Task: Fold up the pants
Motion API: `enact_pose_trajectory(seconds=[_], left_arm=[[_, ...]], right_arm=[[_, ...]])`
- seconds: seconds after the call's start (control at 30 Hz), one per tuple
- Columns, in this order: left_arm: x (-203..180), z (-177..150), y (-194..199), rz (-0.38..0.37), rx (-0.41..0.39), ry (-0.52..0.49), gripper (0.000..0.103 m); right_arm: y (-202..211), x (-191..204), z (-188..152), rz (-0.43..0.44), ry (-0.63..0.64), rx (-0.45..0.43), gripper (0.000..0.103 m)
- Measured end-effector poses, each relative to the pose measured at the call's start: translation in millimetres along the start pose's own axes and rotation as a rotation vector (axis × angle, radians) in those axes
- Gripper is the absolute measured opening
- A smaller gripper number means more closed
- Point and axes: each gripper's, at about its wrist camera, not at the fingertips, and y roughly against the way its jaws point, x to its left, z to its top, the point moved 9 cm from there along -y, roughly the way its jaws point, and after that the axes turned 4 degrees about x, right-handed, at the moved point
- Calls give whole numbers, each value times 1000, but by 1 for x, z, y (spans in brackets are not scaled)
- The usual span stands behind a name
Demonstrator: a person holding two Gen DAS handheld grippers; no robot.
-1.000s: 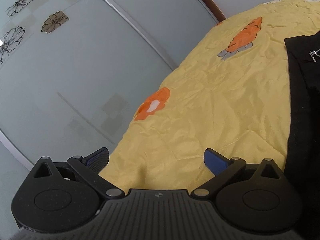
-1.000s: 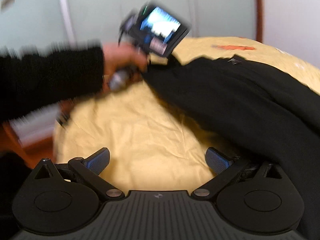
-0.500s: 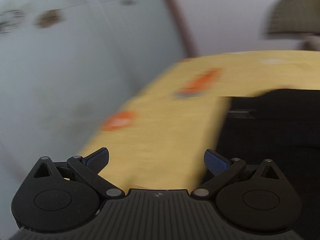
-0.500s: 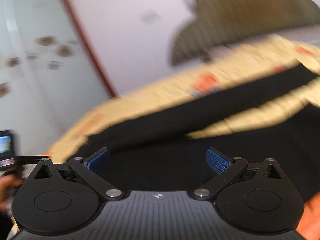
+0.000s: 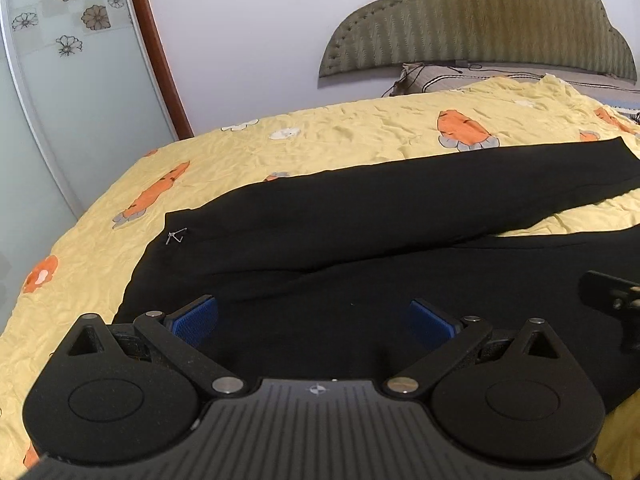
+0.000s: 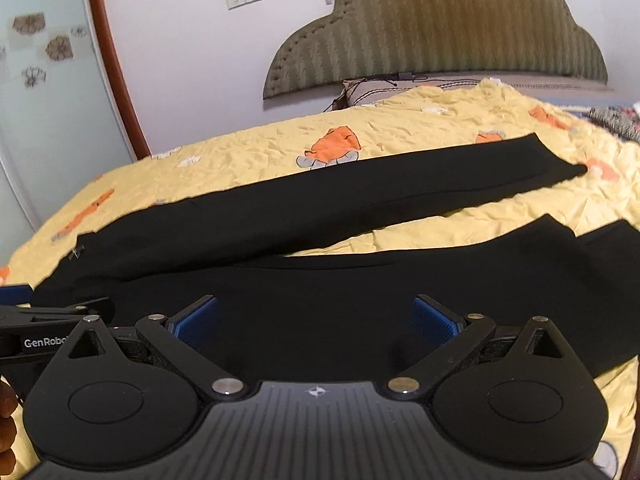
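I find the black fabric pants (image 5: 360, 216) spread flat on the yellow carrot-print bedspread (image 5: 100, 248), legs splayed. Left gripper (image 5: 312, 318) and right gripper (image 6: 314, 318): jaws apart, empty. I should pinch the near leg's edge squarely, both sides level.

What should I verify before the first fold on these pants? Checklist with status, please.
1. Left gripper open, nothing between its pads: ok.
2. Right gripper open, nothing between its pads: ok.
3. Black pants spread flat on the yellow bedspread, legs apart in a V: ok.
4. Far leg free of big wrinkles: ok.
5. Near leg hem visible: not ok, it runs out of view at the right edge.
6. Either gripper touching the cloth: cannot tell, both sit low over the near leg.
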Motion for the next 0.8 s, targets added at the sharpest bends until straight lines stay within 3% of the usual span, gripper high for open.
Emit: enact_pose_trajectory(seconds=[0.3, 0.8], left_arm=[[5, -10, 11, 40, -3, 57, 103], [6, -16, 13, 10, 8, 128, 103]], right_arm=[[-4, 28, -3, -34, 101, -4, 103], [-6, 34, 9, -89, 146, -34, 103]])
